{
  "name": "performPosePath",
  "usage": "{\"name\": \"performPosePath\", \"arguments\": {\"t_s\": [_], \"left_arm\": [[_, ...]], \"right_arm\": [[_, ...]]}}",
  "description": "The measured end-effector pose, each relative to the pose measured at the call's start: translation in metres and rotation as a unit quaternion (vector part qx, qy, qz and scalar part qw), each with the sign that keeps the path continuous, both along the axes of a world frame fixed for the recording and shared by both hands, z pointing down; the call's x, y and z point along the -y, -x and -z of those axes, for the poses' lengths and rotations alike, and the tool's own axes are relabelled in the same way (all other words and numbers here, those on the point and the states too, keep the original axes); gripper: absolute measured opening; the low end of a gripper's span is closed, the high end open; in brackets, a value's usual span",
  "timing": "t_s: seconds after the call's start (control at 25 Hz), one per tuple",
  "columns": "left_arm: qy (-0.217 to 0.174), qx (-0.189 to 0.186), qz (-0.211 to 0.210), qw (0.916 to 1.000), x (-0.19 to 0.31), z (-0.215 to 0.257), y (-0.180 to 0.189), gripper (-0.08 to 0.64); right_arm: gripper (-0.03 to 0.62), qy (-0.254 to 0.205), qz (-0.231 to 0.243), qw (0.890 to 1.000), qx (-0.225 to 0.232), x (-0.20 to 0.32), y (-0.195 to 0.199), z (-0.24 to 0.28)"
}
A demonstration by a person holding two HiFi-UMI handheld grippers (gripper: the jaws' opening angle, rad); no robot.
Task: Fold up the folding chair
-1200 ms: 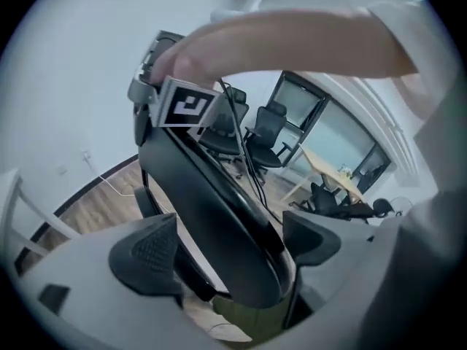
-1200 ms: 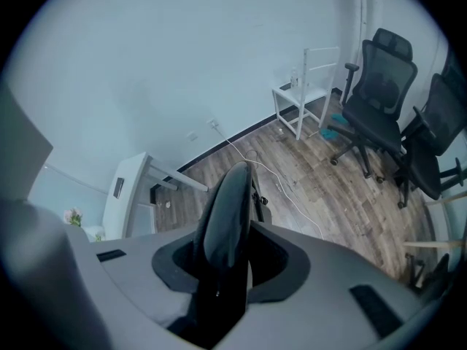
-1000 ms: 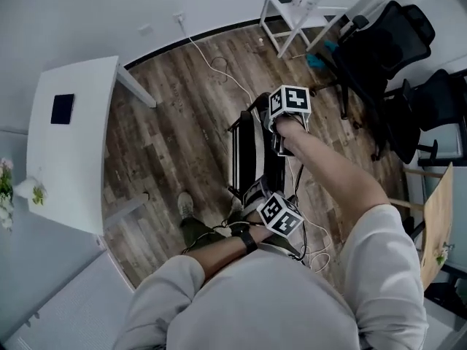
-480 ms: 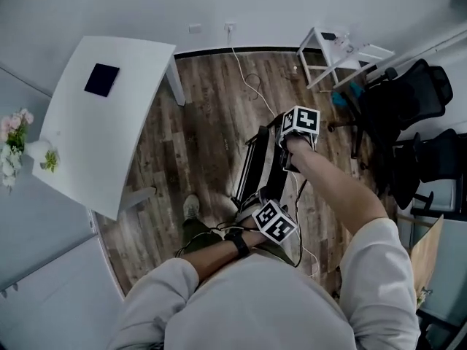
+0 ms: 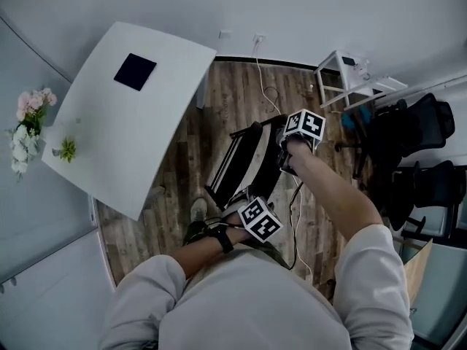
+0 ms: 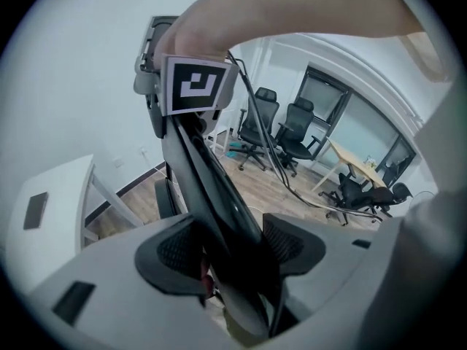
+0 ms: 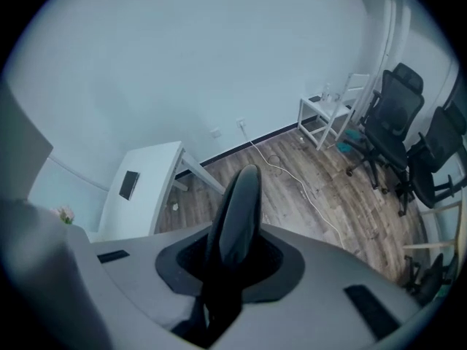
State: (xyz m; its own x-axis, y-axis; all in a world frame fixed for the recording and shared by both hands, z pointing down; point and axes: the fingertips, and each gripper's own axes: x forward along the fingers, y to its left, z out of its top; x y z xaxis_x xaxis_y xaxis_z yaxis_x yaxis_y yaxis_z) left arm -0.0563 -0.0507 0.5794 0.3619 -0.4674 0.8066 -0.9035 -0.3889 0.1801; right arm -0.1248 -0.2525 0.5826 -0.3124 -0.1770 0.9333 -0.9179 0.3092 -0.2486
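Pinching the chair [image 5: 244, 159] by its near frame with the left gripper [image 6: 233, 252] and its far edge with the right gripper [image 7: 230, 257], both jaws just tightened, the person [image 5: 255, 305] steadies it on the floor [image 5: 219, 97], likely to flatten it.

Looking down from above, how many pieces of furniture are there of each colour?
White: 2 (large table, small stand)
Black: 3 (folding chair, two office chairs)
Wood-coloured: 1 (tabletop)
Total: 6
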Motion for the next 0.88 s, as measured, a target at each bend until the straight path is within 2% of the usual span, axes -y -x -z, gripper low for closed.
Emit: {"name": "performPosePath", "arguments": {"t_s": [0.32,0.68,0.88], "left_arm": [[0.003,0.008,0.030,0.9995,-0.013,0.000,0.119,0.249],[-0.004,-0.032,0.059,0.9977,-0.019,0.005,0.227,0.238],[-0.013,-0.056,0.071,0.9958,-0.021,0.006,0.273,0.239]], "right_arm": [[0.091,0.007,0.009,1.000,0.023,-0.015,0.119,-0.001],[0.120,0.006,0.032,0.999,0.024,-0.023,0.232,-0.002],[0.144,0.005,0.043,0.999,0.032,-0.026,0.282,-0.002]]}}
